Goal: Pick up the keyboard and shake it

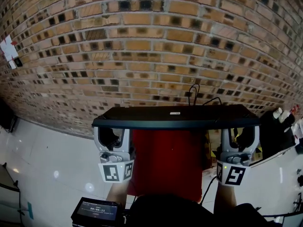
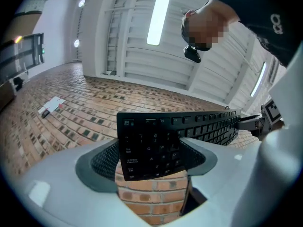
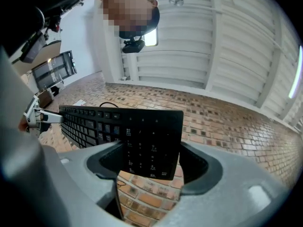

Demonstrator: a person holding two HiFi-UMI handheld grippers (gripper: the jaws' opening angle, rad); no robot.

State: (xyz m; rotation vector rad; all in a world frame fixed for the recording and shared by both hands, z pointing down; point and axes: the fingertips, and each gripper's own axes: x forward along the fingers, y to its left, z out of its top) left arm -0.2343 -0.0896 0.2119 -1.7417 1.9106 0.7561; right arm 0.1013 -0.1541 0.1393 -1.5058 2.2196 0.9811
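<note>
The keyboard (image 1: 175, 116) is held clear of any support and bridged level between the two grippers. Its lettered end is seated between the jaws of the left gripper (image 1: 112, 135) and its number-pad end between the jaws of the right gripper (image 1: 238, 137), with the keys turned back towards each gripper's camera. Both pairs of jaws are spread wide, and each end is seen to fill the gap from one pad to the other. The keyboard is therefore taken to be gripped at both ends rather than merely balanced, though only a short stretch of it lies within each pair. The lift is judged to be done, and the shaking is judged to be the step in hand. The chief risk lies in that shallow, wide hold. If the shake is made sharply, or the grippers are not moved together, one end could be worked out of its jaws, and the keyboard dropped or left hanging from the other gripper. If the grippers are drawn apart or pushed together, the board could be twisted or bowed. The cable (image 1: 193, 92) is looped just beyond the keyboard on the side away from the grippers, and its far end cannot be seen. It could be snagged or pulled taut, and the keyboard jerked by it.
</note>
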